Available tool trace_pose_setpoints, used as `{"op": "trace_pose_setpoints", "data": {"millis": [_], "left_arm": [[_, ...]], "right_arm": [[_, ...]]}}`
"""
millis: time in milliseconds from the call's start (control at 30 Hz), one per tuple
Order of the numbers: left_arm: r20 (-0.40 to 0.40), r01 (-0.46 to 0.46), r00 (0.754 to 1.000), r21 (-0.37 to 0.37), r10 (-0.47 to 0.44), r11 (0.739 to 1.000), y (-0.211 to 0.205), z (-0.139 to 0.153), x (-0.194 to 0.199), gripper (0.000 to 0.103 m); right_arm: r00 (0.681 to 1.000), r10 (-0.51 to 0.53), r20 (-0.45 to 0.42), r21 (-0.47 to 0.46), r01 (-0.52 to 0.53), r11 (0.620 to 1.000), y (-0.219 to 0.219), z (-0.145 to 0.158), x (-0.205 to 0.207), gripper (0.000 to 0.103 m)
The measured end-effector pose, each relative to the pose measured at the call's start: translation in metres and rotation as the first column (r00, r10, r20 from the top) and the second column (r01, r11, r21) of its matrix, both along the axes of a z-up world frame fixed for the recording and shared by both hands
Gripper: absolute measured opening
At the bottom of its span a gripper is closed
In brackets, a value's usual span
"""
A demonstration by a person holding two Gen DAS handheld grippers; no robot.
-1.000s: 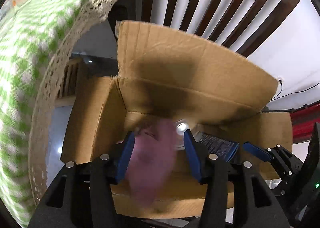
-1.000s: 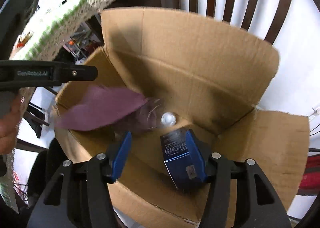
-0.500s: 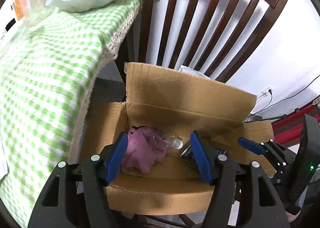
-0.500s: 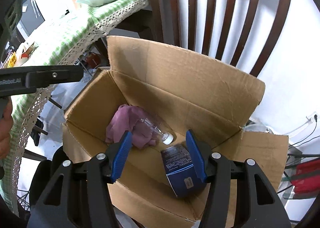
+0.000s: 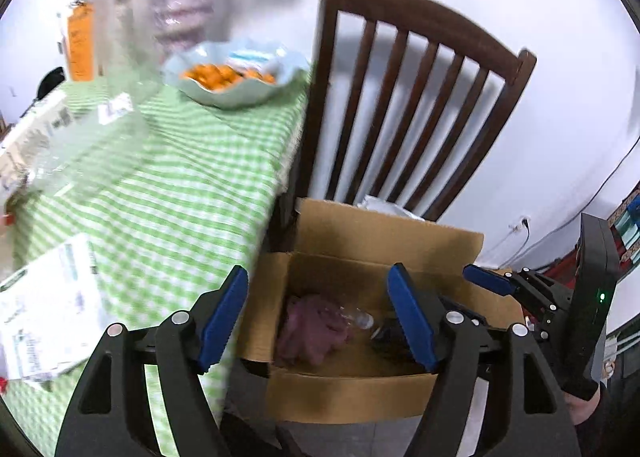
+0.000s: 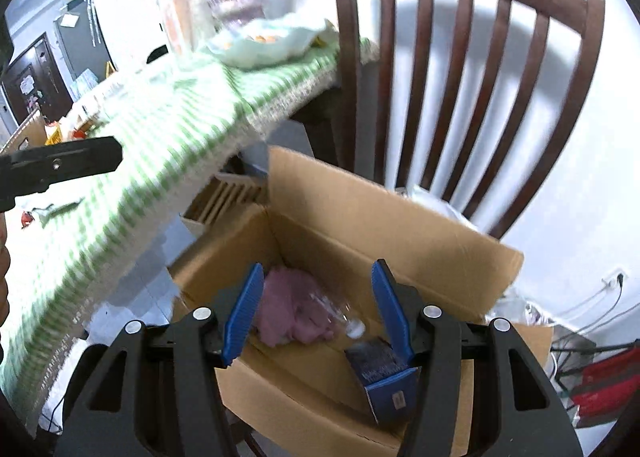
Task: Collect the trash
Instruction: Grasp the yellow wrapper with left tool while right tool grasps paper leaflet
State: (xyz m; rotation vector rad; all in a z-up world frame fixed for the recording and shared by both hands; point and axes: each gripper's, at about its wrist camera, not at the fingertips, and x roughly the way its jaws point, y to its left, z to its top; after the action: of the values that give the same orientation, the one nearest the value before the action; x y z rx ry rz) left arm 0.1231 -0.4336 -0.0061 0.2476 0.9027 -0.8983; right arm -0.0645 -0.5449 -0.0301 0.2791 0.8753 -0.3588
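Hovering with jaws spread and nothing between them, the left gripper (image 5: 316, 317) and right gripper (image 6: 318, 309) are risking clipping the bench (image 5: 168, 193) edge while the purple cloth (image 6: 292, 309) is lying in the cardboard box (image 6: 360, 213).

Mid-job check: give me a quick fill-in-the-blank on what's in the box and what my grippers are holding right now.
1. The purple cloth lies inside the ____ box.
2. The clear bottle lies between the cloth and the dark ____ carton.
3. The left gripper and right gripper both hold ____.
4. The box sits on a wooden ____.

Missing words: cardboard; blue; nothing; chair
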Motion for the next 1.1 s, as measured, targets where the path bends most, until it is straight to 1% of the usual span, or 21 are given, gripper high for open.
{"op": "trace_pose_setpoints", "data": {"millis": [100,233,367,433,500,633,767,800,900,1000,1033,1100], "left_arm": [[0.006,-0.045,0.999,-0.026,0.045,0.999,0.021,0.007,0.009,0.071],[-0.021,-0.112,0.994,-0.048,0.111,0.993,0.053,0.011,0.022,0.073],[-0.029,-0.17,0.985,-0.063,0.169,0.983,0.084,0.018,0.033,0.073],[-0.028,-0.198,0.98,-0.075,0.197,0.977,0.102,0.024,0.038,0.073],[-0.019,-0.225,0.974,-0.088,0.224,0.97,0.12,0.03,0.042,0.073],[-0.015,-0.299,0.954,-0.101,0.299,0.949,0.168,0.041,0.056,0.073],[-0.044,-0.417,0.909,-0.115,0.415,0.901,0.227,0.046,0.078,0.073],[-0.053,-0.462,0.887,-0.119,0.459,0.879,0.246,0.046,0.086,0.073],[-0.084,-0.551,0.835,-0.125,0.544,0.825,0.289,0.045,0.102,0.076],[-0.118,-0.605,0.796,-0.131,0.593,0.785,0.322,0.043,0.113,0.076],[-0.129,-0.625,0.78,-0.132,0.612,0.769,0.335,0.042,0.118,0.076],[-0.139,-0.652,0.758,-0.14,0.637,0.745,0.356,0.042,0.126,0.076]], "right_arm": [[0.999,0.009,0.037,-0.016,-0.008,1.0,0.01,0.012,0.009,0.055],[0.997,0.022,0.08,-0.024,-0.02,0.999,0.025,0.026,0.022,0.055],[0.991,0.057,0.118,-0.029,-0.054,0.998,0.042,0.037,0.035,0.055],[0.985,0.094,0.142,-0.035,-0.089,0.995,0.053,0.044,0.042,0.055],[0.977,0.134,0.163,-0.051,-0.127,0.991,0.065,0.05,0.047,0.059],[0.955,0.237,0.178,-0.08,-0.225,0.971,0.102,0.056,0.067,0.06],[0.928,0.335,0.165,-0.104,-0.321,0.941,0.141,0.056,0.09,0.061],[0.919,0.36,0.16,-0.111,-0.345,0.932,0.151,0.056,0.097,0.062],[0.887,0.438,0.144,-0.134,-0.421,0.897,0.185,0.056,0.115,0.062],[0.848,0.516,0.123,-0.157,-0.496,0.854,0.223,0.054,0.135,0.062],[0.84,0.532,0.111,-0.166,-0.512,0.843,0.234,0.052,0.141,0.062],[0.822,0.566,0.065,-0.204,-0.545,0.813,0.257,0.046,0.154,0.062]]}}
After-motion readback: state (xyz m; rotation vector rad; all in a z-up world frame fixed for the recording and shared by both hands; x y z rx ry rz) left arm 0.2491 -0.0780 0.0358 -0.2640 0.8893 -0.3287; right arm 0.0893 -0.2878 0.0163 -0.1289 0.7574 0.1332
